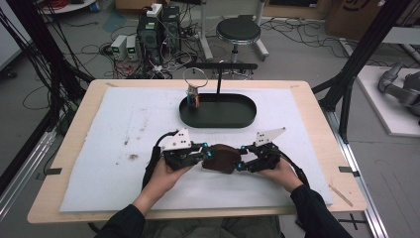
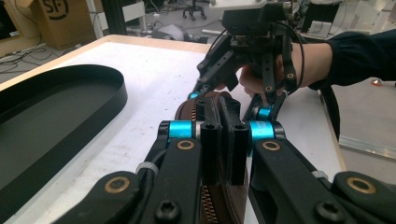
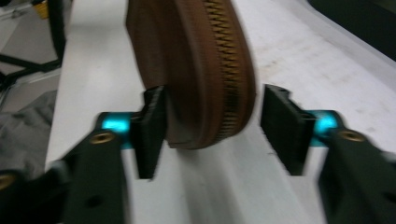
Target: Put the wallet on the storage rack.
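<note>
Zipper teeth (image 3: 229, 60) on pouch (image 1: 221, 157), right gripper view

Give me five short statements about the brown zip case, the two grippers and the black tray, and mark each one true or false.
1. The left gripper is clamped shut on the brown zip case. True.
2. The right gripper has both pads pressed on the case. False: one pad touches it, the other stands clear.
3. The case lies inside the black oval tray. False: it is on the white mat, nearer the person than the tray.
4. The case has a metal zipper along its edge. True.
5. A round stool stands beyond the table. True.
</note>
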`<state>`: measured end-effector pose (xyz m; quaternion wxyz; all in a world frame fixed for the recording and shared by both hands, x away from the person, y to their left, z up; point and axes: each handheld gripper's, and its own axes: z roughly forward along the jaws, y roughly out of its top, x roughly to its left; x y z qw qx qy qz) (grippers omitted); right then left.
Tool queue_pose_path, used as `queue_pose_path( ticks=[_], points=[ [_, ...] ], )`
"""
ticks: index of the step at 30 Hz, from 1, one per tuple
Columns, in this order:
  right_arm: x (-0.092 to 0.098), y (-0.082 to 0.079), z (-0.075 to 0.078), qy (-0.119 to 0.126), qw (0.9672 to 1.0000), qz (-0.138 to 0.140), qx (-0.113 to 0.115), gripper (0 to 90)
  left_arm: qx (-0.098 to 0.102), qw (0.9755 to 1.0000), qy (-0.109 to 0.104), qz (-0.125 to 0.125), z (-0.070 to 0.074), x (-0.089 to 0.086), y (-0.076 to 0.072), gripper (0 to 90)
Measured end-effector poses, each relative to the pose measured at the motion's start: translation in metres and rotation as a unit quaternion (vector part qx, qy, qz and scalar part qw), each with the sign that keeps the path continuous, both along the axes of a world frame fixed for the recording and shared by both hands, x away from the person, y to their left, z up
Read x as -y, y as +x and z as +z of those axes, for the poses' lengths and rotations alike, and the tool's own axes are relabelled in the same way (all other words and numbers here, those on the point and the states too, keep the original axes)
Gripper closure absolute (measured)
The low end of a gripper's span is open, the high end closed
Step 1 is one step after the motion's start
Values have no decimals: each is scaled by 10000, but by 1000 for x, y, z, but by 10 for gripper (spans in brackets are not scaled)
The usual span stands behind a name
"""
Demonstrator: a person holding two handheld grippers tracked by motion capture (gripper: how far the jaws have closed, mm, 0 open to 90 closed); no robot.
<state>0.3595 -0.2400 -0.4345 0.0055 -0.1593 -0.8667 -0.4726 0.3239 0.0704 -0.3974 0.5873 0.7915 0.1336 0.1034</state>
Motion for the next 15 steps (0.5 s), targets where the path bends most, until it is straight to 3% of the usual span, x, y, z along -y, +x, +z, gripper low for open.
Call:
queue_pose_path(
  ticks=[2, 4, 8, 15],
  points=[
    [-1, -2, 1, -22, 9999, 60, 150, 563, 16, 10000, 28, 30, 0, -3, -1, 869],
    [2, -3, 4, 33, 9997, 203, 124, 637, -12, 10000, 31, 57, 0, -6, -1, 863],
    [5, -8, 12, 111, 9989, 270, 372, 680, -58, 9999, -47, 69, 2, -13, -1, 857],
    [7, -13, 28, 64, 9976, 510, 469, 688, -262, 9996, 111, -90, 10, -20, 0, 549]
  ],
)
